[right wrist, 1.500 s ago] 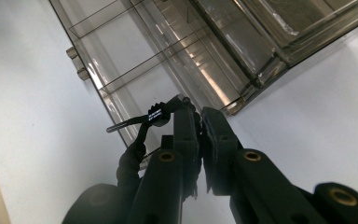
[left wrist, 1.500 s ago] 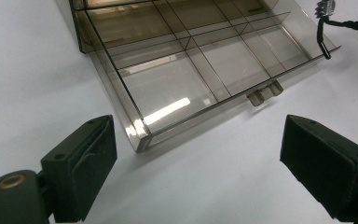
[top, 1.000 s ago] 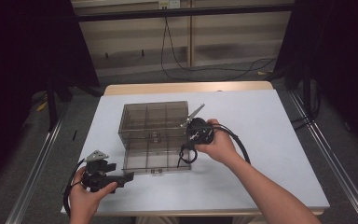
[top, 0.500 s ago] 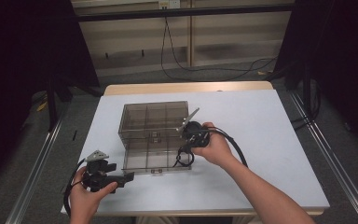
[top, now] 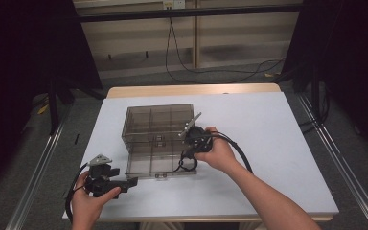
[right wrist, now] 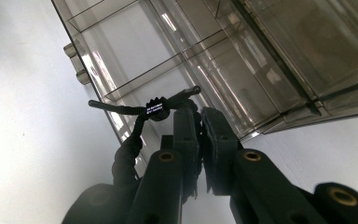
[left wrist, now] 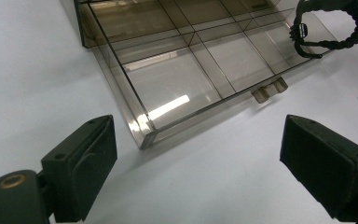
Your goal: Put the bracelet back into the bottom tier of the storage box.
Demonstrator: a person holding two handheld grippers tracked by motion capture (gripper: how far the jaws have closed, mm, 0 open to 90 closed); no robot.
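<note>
A smoky clear organizer box point(top: 158, 120) stands mid-table with its divided drawer point(top: 143, 167) pulled out toward me. My right gripper point(top: 189, 151) hangs over the drawer's right front part, shut on a black braided bracelet point(top: 185, 164). In the right gripper view the jaws point(right wrist: 200, 122) pinch the bracelet point(right wrist: 123, 156) by its clasp above the drawer's compartments point(right wrist: 135, 51). My left gripper point(top: 132, 182) rests at the table's front left, open and holding nothing. Its view point(left wrist: 196, 163) looks at the drawer's near corner point(left wrist: 144, 133) and the bracelet point(left wrist: 338, 21) farther off.
The white table point(top: 278, 143) has free room to the right of the box and along the front. Its wooden back edge point(top: 191, 90) lies beyond the box. Metal rails point(top: 33, 172) and dark floor flank the table; cables point(top: 206, 72) lie on the floor behind.
My right gripper has shifted slightly left and nearer, lower over the drawer, with the bracelet still in it. The left gripper has stayed put.
</note>
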